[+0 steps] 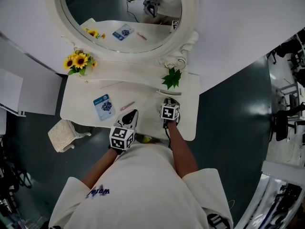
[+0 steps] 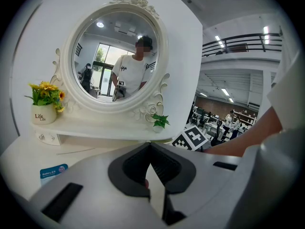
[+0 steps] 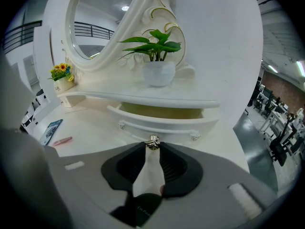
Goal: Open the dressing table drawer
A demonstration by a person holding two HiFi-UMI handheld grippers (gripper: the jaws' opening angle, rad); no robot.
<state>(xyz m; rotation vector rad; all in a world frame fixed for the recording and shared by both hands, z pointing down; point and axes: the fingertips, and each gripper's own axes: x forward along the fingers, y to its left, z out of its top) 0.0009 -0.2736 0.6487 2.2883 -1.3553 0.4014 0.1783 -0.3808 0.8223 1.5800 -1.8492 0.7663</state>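
In the right gripper view the small white drawer point(image 3: 162, 123) under the dressing table's shelf stands pulled out a little, its pale inside showing. Its metal knob point(image 3: 152, 141) sits between the tips of my right gripper point(image 3: 152, 148), which is shut on it. From the head view, the right gripper point(image 1: 169, 100) reaches to the shelf's front below the green plant. My left gripper point(image 1: 133, 113) hovers over the tabletop's near edge, to the left of the right one. Its jaws meet with nothing between them in the left gripper view point(image 2: 150, 144).
A potted green plant point(image 3: 156, 68) stands on the shelf right above the drawer. A sunflower pot point(image 1: 78, 61) is at the shelf's left end. A blue card point(image 1: 103, 106) and a pink stick point(image 1: 127, 106) lie on the tabletop. The oval mirror point(image 1: 125, 13) rises behind; a stool point(image 1: 62, 135) stands left.
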